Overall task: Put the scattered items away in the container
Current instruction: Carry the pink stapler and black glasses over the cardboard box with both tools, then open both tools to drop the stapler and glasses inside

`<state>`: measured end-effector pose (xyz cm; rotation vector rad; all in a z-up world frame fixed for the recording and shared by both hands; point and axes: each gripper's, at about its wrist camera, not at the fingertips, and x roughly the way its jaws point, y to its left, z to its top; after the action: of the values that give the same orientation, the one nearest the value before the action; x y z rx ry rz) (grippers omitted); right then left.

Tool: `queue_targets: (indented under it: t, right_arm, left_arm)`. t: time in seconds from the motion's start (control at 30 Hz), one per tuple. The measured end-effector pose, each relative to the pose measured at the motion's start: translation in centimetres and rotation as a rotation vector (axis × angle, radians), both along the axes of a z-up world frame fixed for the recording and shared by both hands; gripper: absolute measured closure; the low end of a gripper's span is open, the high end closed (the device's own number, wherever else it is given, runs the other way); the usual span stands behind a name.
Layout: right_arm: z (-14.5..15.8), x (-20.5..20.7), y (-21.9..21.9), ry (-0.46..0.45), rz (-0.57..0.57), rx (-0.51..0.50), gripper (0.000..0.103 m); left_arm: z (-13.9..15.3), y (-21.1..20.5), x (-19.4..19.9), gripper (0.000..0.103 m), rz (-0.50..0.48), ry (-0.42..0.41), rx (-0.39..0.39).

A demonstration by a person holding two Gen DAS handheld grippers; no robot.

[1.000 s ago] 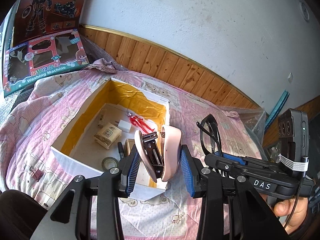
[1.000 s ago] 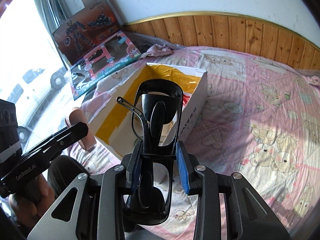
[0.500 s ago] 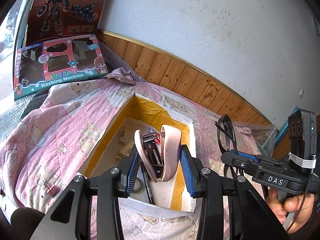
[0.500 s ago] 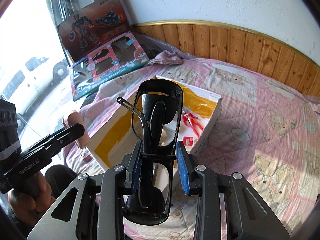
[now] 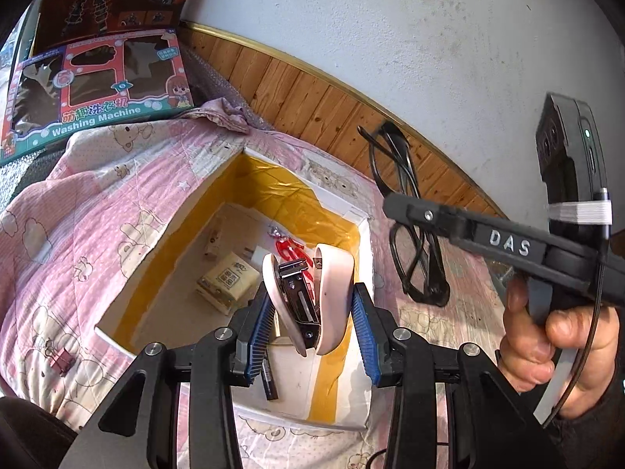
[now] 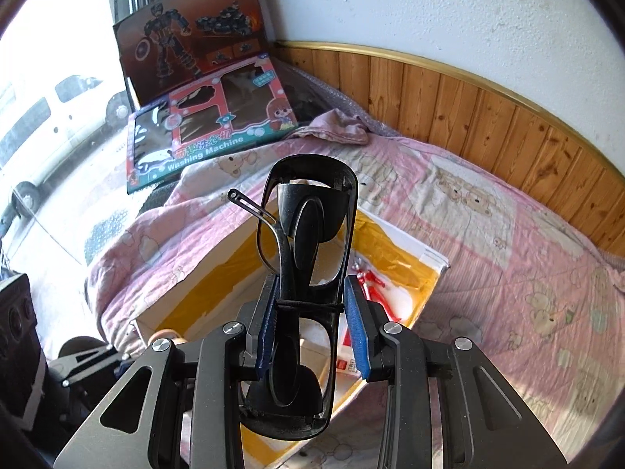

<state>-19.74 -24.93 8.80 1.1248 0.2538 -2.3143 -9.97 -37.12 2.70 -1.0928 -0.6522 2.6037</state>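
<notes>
Yellow-lined box [image 5: 273, 179]: red figure [image 5: 291, 248], packet [image 5: 226, 279].

"Washing Machine" on toy box [image 5: 97, 90], "DAS" on right tongs' arm [image 5: 509, 243]

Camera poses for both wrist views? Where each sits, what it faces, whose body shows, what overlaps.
Left wrist: on the left tongs, which grip a pink stapler above the open box; faces the wall; the right hand shows.
Right wrist: on the right tongs, which clamp black glasses over the box; faces the window corner; no hand visible.
Shared: box, red toy figure, pink quilt, Washing Machine box.
</notes>
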Motion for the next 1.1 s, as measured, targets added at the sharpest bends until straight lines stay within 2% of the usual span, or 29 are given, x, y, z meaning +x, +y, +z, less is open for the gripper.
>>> queue_targets:
  t: [0.17,0.53,0.63,0.67,0.73,0.8,0.87,1.0,1.1]
  right_arm:
    - [-1.8,-2.9,-2.5,0.001,0.061,0.087,0.069]
    - [-7.2,-7.8,-7.1,0.027,0.172,0.296,0.069]
    - [-9.2,-8.9,-8.0,0.025,0.213,0.346,0.063]
    - [-9.6,-9.2,-7.9,0.030,0.189,0.361,0.057]
    - [-9.9,-10.1,-7.1,-0.004,0.148,0.335,0.056]
    - [-9.6,-10.2,-6.0,-0.028,0.120,0.293,0.056]
    - [-9.1,-9.8,-4.9,-0.047,0.105,0.270,0.056]
    - [-7.6,-7.6,-3.1,-0.064,0.105,0.241,0.056]
    - [-6.3,-5.0,-2.0,-0.047,0.123,0.245,0.056]
  left_arm:
    - [-1.6,1.3,-0.6,0.062,-0.052,-0.054,0.061]
    - [-4.5,4.2,-2.3,0.062,-0.120,-0.139,0.065]
    - [-5.5,4.5,-3.0,0.059,-0.129,-0.160,0.056]
    - [-6.1,4.6,-3.4,0.059,-0.134,-0.177,0.043]
    - [-7.0,4.5,-3.9,0.055,-0.128,-0.216,0.029]
    - [-7.1,3.9,-3.8,0.054,-0.129,-0.207,0.038]
    - [-6.6,3.4,-3.4,0.049,-0.116,-0.187,0.018]
    - [-5.9,2.3,-2.5,0.048,-0.095,-0.173,0.004]
    - [-5.3,1.9,-1.8,0.048,-0.068,-0.165,-0.053]
